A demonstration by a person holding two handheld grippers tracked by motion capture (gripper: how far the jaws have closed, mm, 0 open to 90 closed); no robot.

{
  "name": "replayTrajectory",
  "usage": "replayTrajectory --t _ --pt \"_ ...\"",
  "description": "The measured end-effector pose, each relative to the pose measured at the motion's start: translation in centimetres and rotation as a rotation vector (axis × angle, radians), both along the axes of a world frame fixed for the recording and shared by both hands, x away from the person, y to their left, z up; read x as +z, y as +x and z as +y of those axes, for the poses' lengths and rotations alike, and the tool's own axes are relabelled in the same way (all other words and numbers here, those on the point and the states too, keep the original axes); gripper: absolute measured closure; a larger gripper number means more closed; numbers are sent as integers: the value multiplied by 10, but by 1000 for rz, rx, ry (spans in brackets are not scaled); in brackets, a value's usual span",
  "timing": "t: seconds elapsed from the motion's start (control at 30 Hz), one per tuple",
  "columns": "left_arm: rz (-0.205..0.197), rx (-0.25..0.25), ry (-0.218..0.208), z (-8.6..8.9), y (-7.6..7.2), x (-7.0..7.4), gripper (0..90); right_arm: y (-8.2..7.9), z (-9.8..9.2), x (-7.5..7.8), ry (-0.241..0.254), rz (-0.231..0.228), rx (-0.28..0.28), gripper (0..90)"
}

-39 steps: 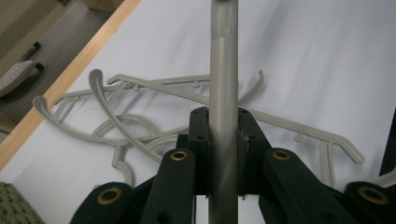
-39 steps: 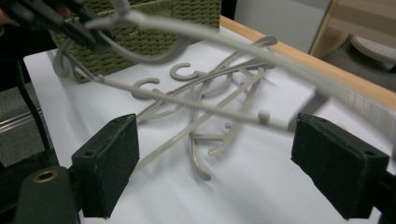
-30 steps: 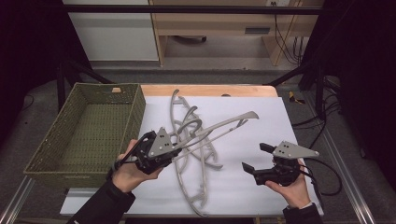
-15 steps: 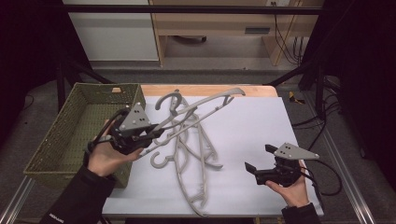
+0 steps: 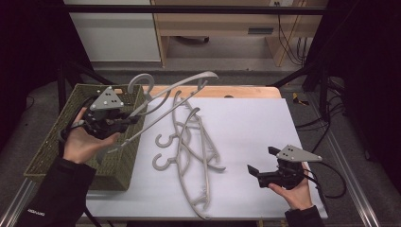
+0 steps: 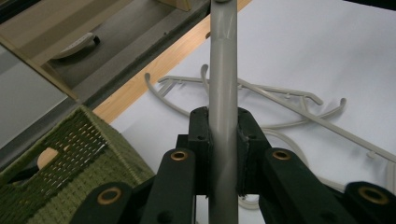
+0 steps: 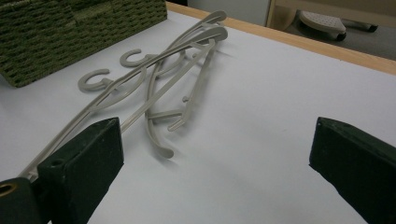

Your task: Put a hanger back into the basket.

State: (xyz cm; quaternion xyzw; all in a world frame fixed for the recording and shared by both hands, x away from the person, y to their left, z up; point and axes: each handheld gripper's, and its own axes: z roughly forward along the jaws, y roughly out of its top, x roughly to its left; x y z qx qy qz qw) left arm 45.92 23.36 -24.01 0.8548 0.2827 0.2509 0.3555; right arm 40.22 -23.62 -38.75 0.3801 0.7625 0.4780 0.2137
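since the earlier frame the left gripper (image 5: 124, 121) has carried one grey hanger (image 5: 176, 90) up and away from the pile, toward the basket; the right gripper (image 5: 260, 164) has kept its place while its fingers (image 7: 81, 165) have just been opening, with nothing between them.

largest to smallest:

tabletop (image 5: 246, 123) – white sheet with a wooden far edge, lying under and beyond both sets of fingers.

basket (image 5: 49, 151) – green woven, below and just behind the left fingers; in the left gripper view its corner (image 6: 70, 149) shows beside the fingers.

pile of hangers (image 5: 194, 156) – grey, lying flat on the tabletop between the two grippers, ahead of the right fingers and to their left in the right gripper view (image 7: 163, 79).

held hanger – clamped at its bar between the left fingers (image 6: 201, 140), lifted clear of the tabletop; its hook and arm run out beyond the fingertips over the basket's rim and the sheet's near corner.

left gripper – fingers closed narrow on the hanger bar (image 6: 223, 116).

right gripper – fingers spread wide and empty, low over the bare sheet, well apart from the pile.
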Motion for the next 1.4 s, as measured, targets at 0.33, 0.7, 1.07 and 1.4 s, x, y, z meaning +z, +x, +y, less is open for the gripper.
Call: replayTrajectory --t 0.33,0.7,1.07,1.4 --pt "9 61 0 37 10 -2 794 0 -1 0 -2 -11 -8 30" --pt "21 133 -2 77 17 -9 794 0 0 -1 -10 -6 -3 29" --pt "43 175 40 122 20 -14 793 0 0 0 -9 -4 -3 30" --pt "63 234 22 153 22 -32 793 1 1 -1 -14 1 -2 31"
